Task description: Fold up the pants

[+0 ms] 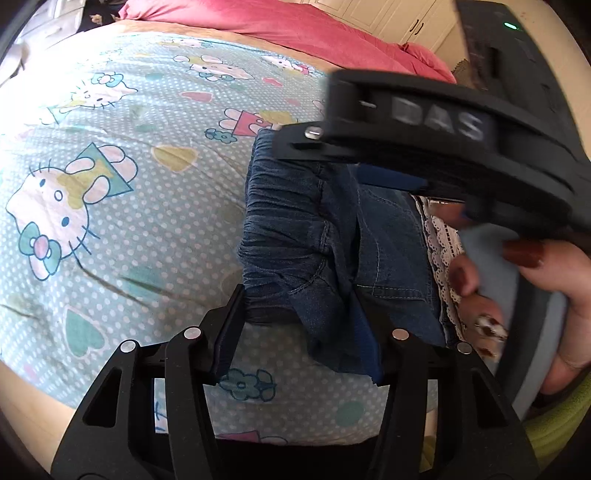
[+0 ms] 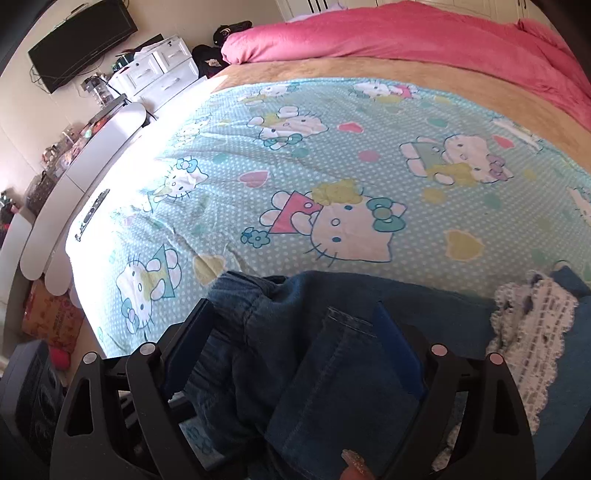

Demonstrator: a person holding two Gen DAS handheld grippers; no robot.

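Observation:
Dark blue denim pants [image 1: 325, 236] with an elastic waistband and white lace trim [image 1: 439, 254] lie bunched on the Hello Kitty sheet [image 1: 110, 192]. My left gripper [image 1: 299, 325] stands open around the near corner of the waistband, fabric between its fingers. The right gripper [image 1: 369, 155] hangs over the pants' far side in the left wrist view, blurred. In the right wrist view the pants [image 2: 325, 354] fill the gap of my right gripper [image 2: 291, 332], whose jaws stand wide apart around the denim. The lace trim [image 2: 532, 332] lies to the right.
A pink duvet [image 2: 406, 33] lies across the far end of the bed. White drawers [image 2: 159, 70], a wall TV [image 2: 81, 40] and a cluttered white counter [image 2: 74, 166] stand to the left of the bed. A hand with painted nails [image 1: 524, 258] holds the right gripper.

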